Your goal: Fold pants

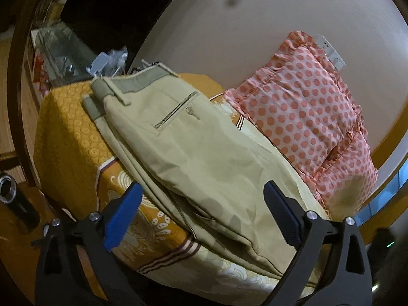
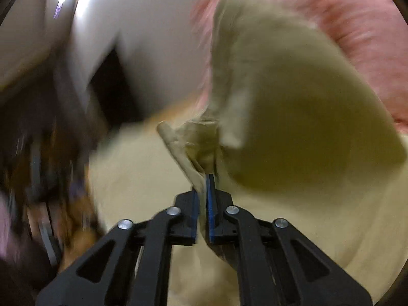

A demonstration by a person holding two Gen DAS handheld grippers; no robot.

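1. The pants (image 1: 188, 142) are tan and lie on a bed (image 1: 66, 132), folded long so one leg rests on the other.
2. The top band of the pants points to the far end of the bed, and a back pocket with a small button faces up.
3. The bed has a yellow-orange cover with round patterns and brown stripes.
4. A pink pillow (image 1: 303, 107) with orange dots sits just beside the pants, against the pale wall (image 1: 255, 25).
5. The left tool (image 1: 204, 199) has its two blue fingers (image 1: 122, 216) wide apart.
6. It holds nothing, and the near part of the pants shows between its fingers.
7. In the right wrist view, the right tool (image 2: 203, 186) has its fingers pressed together on a thin edge of the pants (image 2: 293, 117).
8. The cloth comes up out of that grip and bends over to the right in a big, loose curve.
9. That picture is very blurry, so I cannot tell which part of the pants is pinched.
10. A pink smear at the top right of it looks like the pillow (image 2: 357, 20).
11. At the far end of the bed stands a glass case (image 1: 61, 48) with some small things near it, too dark to name.
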